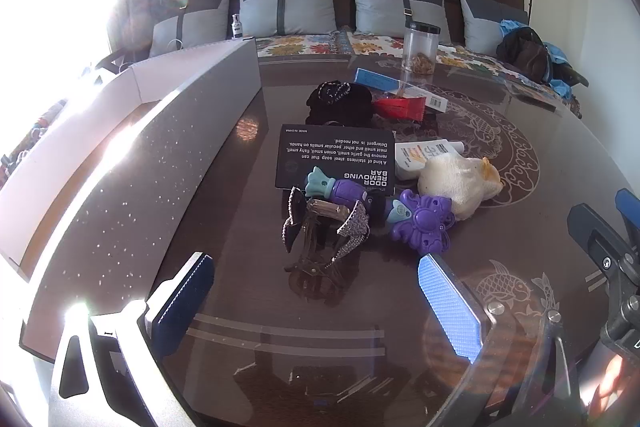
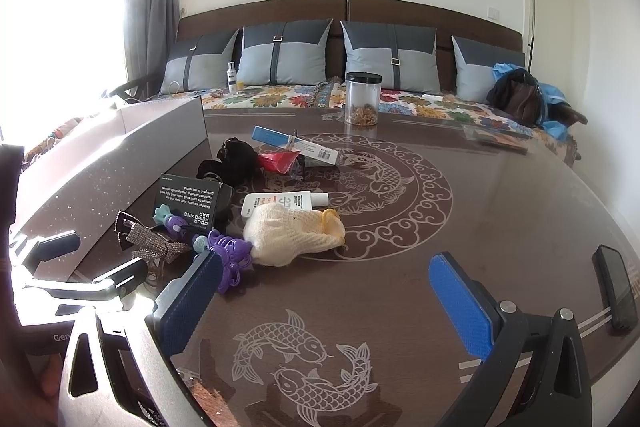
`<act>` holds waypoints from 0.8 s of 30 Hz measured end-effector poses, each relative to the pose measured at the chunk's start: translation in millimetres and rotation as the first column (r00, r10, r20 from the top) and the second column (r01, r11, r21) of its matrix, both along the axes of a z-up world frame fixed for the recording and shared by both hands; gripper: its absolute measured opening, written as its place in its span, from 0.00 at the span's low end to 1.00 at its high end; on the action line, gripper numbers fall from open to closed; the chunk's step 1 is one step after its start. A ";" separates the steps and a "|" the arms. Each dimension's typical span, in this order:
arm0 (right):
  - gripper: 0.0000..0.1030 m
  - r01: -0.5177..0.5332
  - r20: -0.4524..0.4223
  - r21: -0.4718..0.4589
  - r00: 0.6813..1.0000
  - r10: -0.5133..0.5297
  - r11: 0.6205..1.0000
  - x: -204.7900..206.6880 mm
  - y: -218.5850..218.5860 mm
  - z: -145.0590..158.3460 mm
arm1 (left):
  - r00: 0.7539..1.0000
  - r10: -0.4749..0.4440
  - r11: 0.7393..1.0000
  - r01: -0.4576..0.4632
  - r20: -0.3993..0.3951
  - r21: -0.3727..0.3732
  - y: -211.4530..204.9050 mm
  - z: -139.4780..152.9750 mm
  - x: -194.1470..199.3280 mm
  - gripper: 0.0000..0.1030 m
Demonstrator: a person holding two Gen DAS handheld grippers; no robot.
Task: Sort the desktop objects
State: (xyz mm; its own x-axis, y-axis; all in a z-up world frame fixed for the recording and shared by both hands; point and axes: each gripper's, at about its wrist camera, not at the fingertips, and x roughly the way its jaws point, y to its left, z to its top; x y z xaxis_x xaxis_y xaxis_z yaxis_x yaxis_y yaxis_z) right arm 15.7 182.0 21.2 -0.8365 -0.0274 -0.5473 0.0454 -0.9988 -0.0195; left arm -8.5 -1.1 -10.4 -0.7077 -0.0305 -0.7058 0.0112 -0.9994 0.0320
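Note:
A pile of small objects lies on the dark table [image 2: 460,227]: a rhinestone bow hair clip [image 1: 320,227], a purple toy [image 1: 420,223], a black "Odor Removing Bar" box [image 1: 336,155], a cream mesh pouch [image 1: 460,179], a white tube [image 2: 280,203], a black scrunchie [image 1: 340,103] and a red packet [image 1: 400,107]. My left gripper [image 1: 316,303] is open and empty, just short of the hair clip. My right gripper [image 2: 328,299] is open and empty; its left pad [image 2: 192,303] is near the purple toy [image 2: 228,259].
An open grey box [image 1: 180,131] stands at the left. A clear jar [image 2: 362,99] and a blue-white box [image 2: 296,145] stand farther back. A black phone [image 2: 616,291] lies at the right edge. A sofa with cushions is behind the table.

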 end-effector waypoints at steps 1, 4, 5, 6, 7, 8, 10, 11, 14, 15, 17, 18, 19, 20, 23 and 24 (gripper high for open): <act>1.00 0.000 0.001 -0.001 1.000 0.000 1.000 -0.1 0.1 -0.4 | 1.000 0.000 1.000 0.000 0.001 -0.001 0.0 -0.2 -0.1 1.00; 1.00 0.001 0.003 -0.003 1.000 -0.001 1.000 -0.6 0.7 -1.0 | 1.000 -0.001 1.000 0.001 0.003 0.000 -0.6 -0.6 -0.8 1.00; 1.00 0.001 0.004 -0.003 1.000 -0.001 1.000 -0.7 0.8 -1.2 | 1.000 0.000 1.000 0.000 0.003 -0.001 -0.5 -0.7 -0.8 1.00; 1.00 0.002 0.005 -0.003 1.000 -0.002 1.000 -0.9 1.0 -1.2 | 1.000 0.003 1.000 -0.003 0.004 -0.001 -1.1 -1.1 -1.3 1.00; 1.00 0.002 0.006 -0.003 1.000 -0.002 1.000 -1.2 0.9 -1.7 | 1.000 0.006 1.000 -0.006 0.007 0.001 -1.8 -1.8 -2.0 1.00; 1.00 0.003 0.008 -0.002 1.000 -0.003 1.000 -1.4 1.0 -2.2 | 1.000 0.009 1.000 -0.009 0.010 0.002 -3.7 -2.5 -1.9 1.00; 1.00 0.004 0.012 -0.002 1.000 -0.004 1.000 -1.6 1.5 -3.0 | 1.000 0.020 1.000 -0.020 0.020 0.008 -8.1 -3.8 -3.1 1.00; 1.00 0.005 0.013 -0.004 1.000 -0.005 1.000 -2.0 1.8 -3.5 | 0.999 0.026 1.000 -0.026 0.024 0.014 -10.5 -3.9 -3.7 1.00; 1.00 0.007 0.015 -0.009 1.000 -0.007 1.000 -2.5 2.9 -3.5 | 0.998 0.045 0.998 -0.046 0.033 0.039 -18.1 -4.8 -4.9 1.00; 1.00 0.007 0.015 -0.010 1.000 -0.007 1.000 -2.6 3.2 -3.5 | 0.998 0.050 0.998 -0.052 0.037 0.047 -20.1 -5.4 -5.2 1.00; 1.00 0.007 0.020 -0.014 1.000 -0.006 1.000 -3.3 3.2 -3.7 | 0.997 0.059 0.996 -0.062 0.045 0.059 -23.6 -6.8 -5.9 1.00; 1.00 0.006 0.023 -0.016 1.000 -0.006 1.000 -3.9 3.1 -4.3 | 0.997 0.062 0.996 -0.065 0.050 0.063 -24.8 -7.7 -6.4 1.00; 1.00 0.005 0.027 -0.020 1.000 -0.005 1.000 -4.7 3.6 -4.8 | 0.996 0.064 0.995 -0.068 0.055 0.067 -25.7 -8.3 -6.9 1.00; 1.00 0.003 0.034 -0.025 0.999 -0.002 1.000 -5.4 4.1 -5.7 | 0.996 0.065 0.995 -0.069 0.058 0.069 -26.2 -9.0 -7.3 1.00; 1.00 0.002 0.057 -0.036 0.998 0.000 0.999 -8.3 5.1 -10.0 | 0.996 0.063 0.995 -0.068 0.064 0.071 -25.2 -10.1 -7.8 1.00; 1.00 0.001 0.066 -0.039 0.998 0.001 0.999 -9.4 5.2 -11.9 | 0.996 0.061 0.995 -0.066 0.065 0.071 -24.8 -10.3 -8.1 1.00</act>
State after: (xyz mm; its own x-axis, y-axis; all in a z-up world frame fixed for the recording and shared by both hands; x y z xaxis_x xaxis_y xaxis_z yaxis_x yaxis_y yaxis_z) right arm 6.2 187.3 9.3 -0.7985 -0.0497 -0.6000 0.0452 -0.9987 0.0226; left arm -16.7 -25.9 -20.7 -0.6605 -0.0210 -0.7505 0.0751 -0.9964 -0.0382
